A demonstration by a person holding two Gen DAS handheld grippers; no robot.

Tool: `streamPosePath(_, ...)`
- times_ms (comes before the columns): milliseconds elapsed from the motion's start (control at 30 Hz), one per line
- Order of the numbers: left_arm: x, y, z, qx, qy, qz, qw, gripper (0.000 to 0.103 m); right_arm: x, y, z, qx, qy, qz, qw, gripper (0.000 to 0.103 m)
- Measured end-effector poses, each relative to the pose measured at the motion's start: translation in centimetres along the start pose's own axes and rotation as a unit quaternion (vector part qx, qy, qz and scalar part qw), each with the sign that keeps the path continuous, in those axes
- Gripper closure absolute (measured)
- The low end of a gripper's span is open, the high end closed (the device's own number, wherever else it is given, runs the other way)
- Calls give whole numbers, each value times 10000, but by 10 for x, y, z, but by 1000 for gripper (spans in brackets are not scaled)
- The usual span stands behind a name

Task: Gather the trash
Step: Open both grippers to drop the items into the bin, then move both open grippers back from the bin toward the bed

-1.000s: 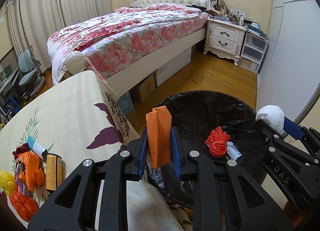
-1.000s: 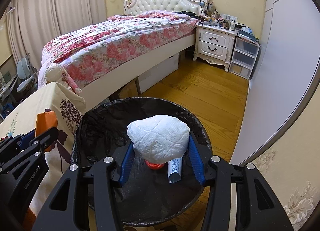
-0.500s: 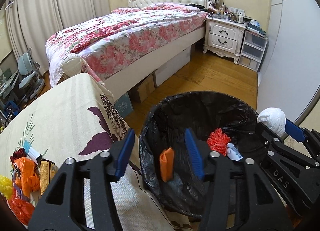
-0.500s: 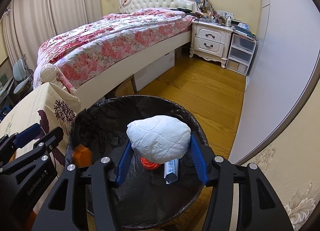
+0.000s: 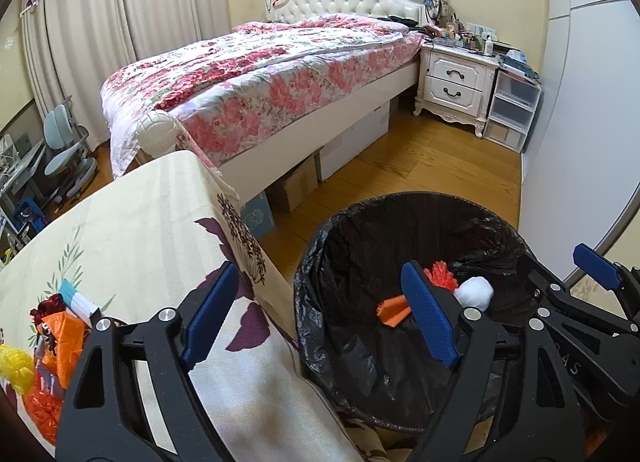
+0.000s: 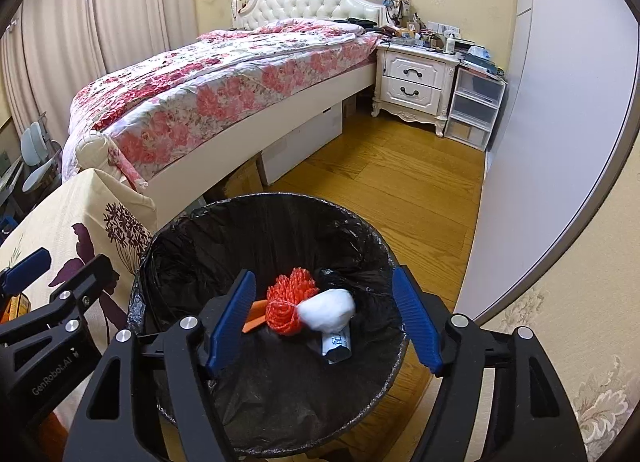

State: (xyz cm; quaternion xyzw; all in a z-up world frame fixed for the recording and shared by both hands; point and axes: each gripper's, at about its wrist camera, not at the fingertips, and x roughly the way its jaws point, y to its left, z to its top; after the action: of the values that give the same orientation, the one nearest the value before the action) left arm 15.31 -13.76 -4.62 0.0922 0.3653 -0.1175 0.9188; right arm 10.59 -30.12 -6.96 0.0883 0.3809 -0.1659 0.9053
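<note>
The orange wrapper (image 5: 394, 312) and white paper ball (image 6: 328, 308) have been dropped into the bin (image 6: 384, 258); both hand-held grippers, left (image 5: 318, 322) and right (image 6: 326, 318), are opening, empty. Light, crumpled wrappers (image 5: 60, 338) left at the surface's (image 5: 132, 230) near-left edge are best pinched at a fold.

Soft, even, warm room light with faint shadows and no glare; both fisheye views stay sharp, bowed and vignetted black at the corners.

— Where does the bin (image 6: 384, 258) stand?
— On the floor (image 6: 404, 182), just right of the bench (image 5: 132, 230), with the bed (image 5: 256, 78) behind both.
— And inside it?
— A paper wad (image 6: 328, 308), a string bundle (image 6: 290, 300), a folded scrap (image 6: 256, 316) and a tube (image 6: 336, 344) lie together. More trash (image 5: 52, 338) sits on the bench's left side.
</note>
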Motion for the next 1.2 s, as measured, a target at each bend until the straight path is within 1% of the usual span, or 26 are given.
streamPosePath(33, -2, 1, -1, -9, -13, 16, 10000, 19, -1, 0, 0, 7, -1, -5, 10000, 33)
streamPosePath(100, -6, 5, -1, -57, -15, 30, 10000, 19, -3, 0, -2, 25, -2, -14, 10000, 29)
streamPosePath(267, -19, 17, -3, -167, -55, 87, 9998, 18, -12, 2, -4, 40, -56, 1, 10000, 26)
streamPosePath(467, -38, 37, -12, -327, -88, 195, 9992, 15, -27, 11, -8, -31, -124, 85, 9999, 25)
streamPosePath(633, -54, 56, -24, -453, -78, 317, 9984, 15, -37, 25, -17, -148, -116, 207, 9996, 25)
streamPosePath(967, -92, 98, -60, -700, -48, 564, 9959, 15, -62, 70, -39, -560, -92, 623, 9964, 25)
streamPosePath(1200, -126, 147, -88, -1088, -86, 850, 9904, 15, -79, 108, -51, -895, -99, 987, 9910, 25)
